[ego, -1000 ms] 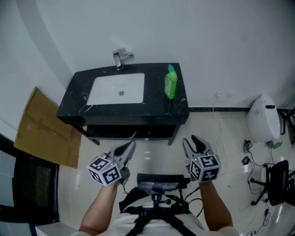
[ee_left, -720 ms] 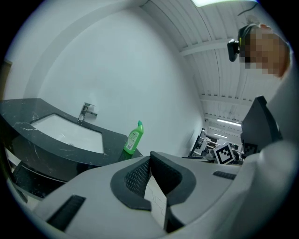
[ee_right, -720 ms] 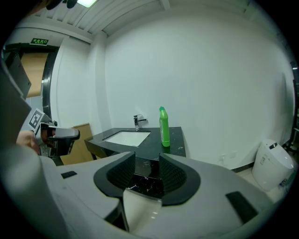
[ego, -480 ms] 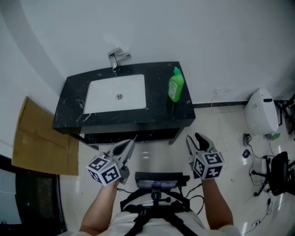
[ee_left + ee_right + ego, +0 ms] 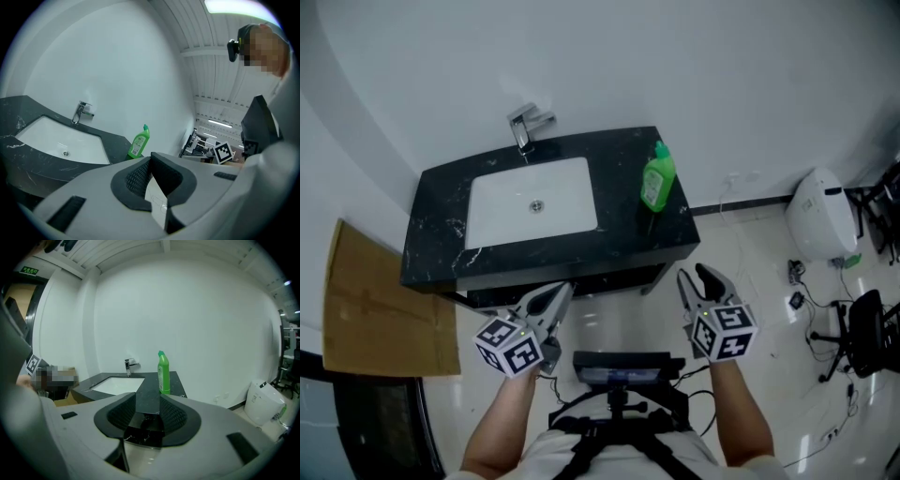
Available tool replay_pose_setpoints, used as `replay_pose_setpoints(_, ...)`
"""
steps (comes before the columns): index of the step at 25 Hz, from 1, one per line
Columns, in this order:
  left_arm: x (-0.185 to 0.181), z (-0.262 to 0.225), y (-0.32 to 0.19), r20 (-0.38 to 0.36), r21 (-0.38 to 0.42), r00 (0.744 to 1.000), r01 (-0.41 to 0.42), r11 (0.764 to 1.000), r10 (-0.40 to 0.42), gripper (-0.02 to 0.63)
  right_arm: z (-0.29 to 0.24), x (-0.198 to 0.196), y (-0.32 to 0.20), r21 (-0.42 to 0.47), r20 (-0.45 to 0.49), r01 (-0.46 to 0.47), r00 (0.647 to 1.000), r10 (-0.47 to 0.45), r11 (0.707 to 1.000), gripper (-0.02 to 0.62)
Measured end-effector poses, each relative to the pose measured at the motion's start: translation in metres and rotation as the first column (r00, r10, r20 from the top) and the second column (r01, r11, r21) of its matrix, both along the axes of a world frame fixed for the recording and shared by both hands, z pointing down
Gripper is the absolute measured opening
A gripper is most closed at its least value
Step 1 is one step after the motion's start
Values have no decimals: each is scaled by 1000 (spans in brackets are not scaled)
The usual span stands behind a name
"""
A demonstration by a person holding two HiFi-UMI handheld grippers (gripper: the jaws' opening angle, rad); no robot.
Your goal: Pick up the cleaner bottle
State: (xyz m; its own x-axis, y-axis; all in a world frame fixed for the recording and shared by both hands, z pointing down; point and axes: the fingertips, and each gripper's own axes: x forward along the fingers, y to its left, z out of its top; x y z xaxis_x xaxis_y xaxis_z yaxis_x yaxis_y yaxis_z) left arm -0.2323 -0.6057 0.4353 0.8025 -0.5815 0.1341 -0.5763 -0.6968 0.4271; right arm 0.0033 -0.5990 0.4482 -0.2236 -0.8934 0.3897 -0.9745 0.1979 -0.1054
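Note:
A green cleaner bottle stands upright at the right end of a black counter, to the right of its white basin. It also shows in the left gripper view as the bottle and in the right gripper view as the bottle. My left gripper hangs in front of the counter's front edge, well short of the bottle; its tips meet with nothing held. My right gripper floats below the counter's right end, pointing at the bottle, jaws apart and empty.
A chrome faucet rises behind the basin. Flat cardboard lies on the floor at the left. A white appliance, cables and a black chair sit on the right. White wall stands behind the counter.
Both grippers have come closer to the counter, which now sits nearer in the head view. The jaws look the same as before, and the bottle has not moved.

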Motion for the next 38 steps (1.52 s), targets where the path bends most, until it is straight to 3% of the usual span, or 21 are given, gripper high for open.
replay_pose_setpoints(13,33,-3,-25,5,-2,997,76,997,-76,-6,-4,21,-40,3,8,103,995,-103,995,167)
replay_pose_setpoints(18,44,-1,-30,14,-6,998,68,998,-68,-6,-1,26,-48,7,-21,117,993,-117,993,167)
replay_pose_setpoints(38,11,0,-55,31,-20,999,11,1000,-10,-6,1,2,-60,-4,-22,50,999,-50,999,167)
